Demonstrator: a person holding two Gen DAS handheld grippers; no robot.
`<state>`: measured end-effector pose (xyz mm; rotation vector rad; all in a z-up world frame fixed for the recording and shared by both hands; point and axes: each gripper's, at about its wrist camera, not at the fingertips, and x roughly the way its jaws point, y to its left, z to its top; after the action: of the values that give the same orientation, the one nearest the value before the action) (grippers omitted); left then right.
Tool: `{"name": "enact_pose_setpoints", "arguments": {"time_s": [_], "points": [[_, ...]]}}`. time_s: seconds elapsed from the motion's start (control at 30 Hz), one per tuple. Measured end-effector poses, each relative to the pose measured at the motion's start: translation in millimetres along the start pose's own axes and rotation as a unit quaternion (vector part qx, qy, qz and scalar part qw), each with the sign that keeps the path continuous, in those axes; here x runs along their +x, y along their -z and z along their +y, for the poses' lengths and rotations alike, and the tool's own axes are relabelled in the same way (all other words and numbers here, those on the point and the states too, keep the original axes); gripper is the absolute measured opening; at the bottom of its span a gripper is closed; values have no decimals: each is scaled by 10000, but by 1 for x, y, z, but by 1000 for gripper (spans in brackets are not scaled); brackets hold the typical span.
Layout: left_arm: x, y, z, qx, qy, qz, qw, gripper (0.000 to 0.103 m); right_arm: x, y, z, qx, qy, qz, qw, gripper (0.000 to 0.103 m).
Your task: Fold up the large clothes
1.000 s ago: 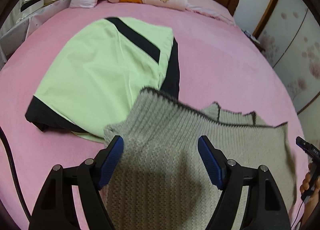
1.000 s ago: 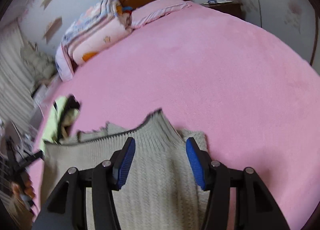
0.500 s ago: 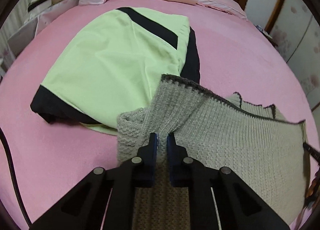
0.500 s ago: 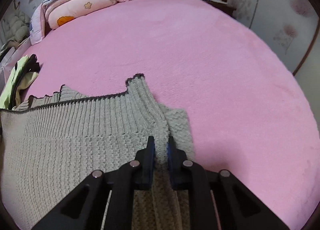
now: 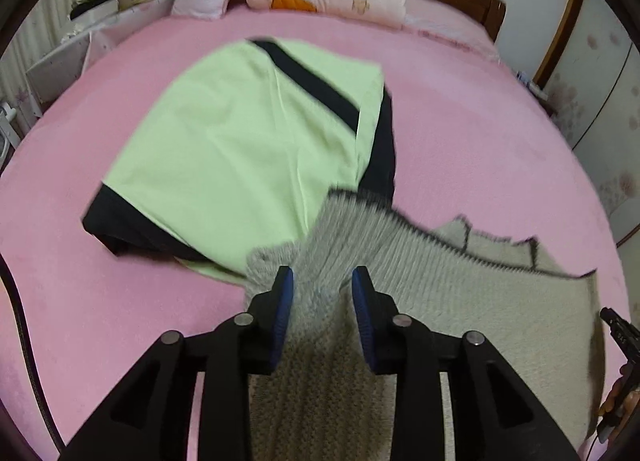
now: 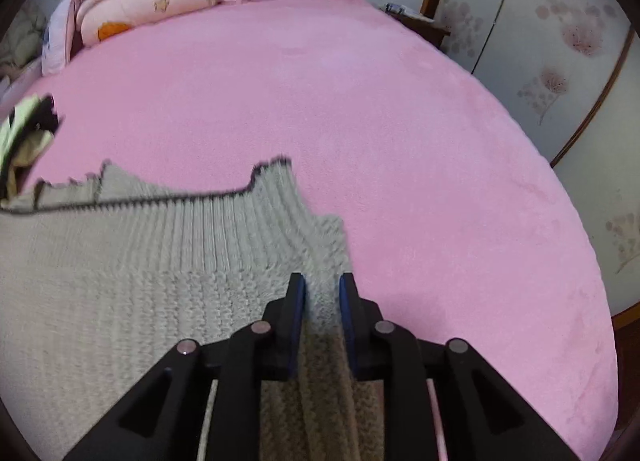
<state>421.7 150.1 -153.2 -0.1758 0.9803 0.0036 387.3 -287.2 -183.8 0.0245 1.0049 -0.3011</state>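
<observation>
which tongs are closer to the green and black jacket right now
Left. The left tongs sit on the sweater just beside the jacket; the right tongs are across the sweater.

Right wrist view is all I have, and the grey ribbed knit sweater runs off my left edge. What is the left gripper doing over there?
Observer: The left gripper has its jaws parted, and a bunched fold of the grey ribbed knit sweater stands between them.
Operator: I see only a scrap of green and black at my left edge. What is it?
Observer: It is a pale green garment with black bands, spread on the pink bed cover. The sweater's corner overlaps its near edge.
Operator: Is there anything beyond the sweater on that side?
Observer: A black cable trails down the far left of the cover.
</observation>
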Motion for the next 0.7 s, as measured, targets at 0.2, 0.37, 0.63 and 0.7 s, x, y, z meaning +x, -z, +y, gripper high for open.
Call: {"name": "enact_pose_setpoints", "arguments": {"time_s": [0.2,0.37,0.63,0.7], "points": [[3,1,-16,154,-242,64,9996,29,-27,-2,5,132,-463,-170,9987,21],[5,21,-51,599,-295,189,9976,29,-38,8,32,67,-875,48,9961,21],[-34,92,-114,996,484,522,9925,64,-87,45,106,-575,-1821,60,9816,21],[-40,114,-117,937,535,560,9926,65,-97,61,130,-716,-2191,162,9729,21]]}}
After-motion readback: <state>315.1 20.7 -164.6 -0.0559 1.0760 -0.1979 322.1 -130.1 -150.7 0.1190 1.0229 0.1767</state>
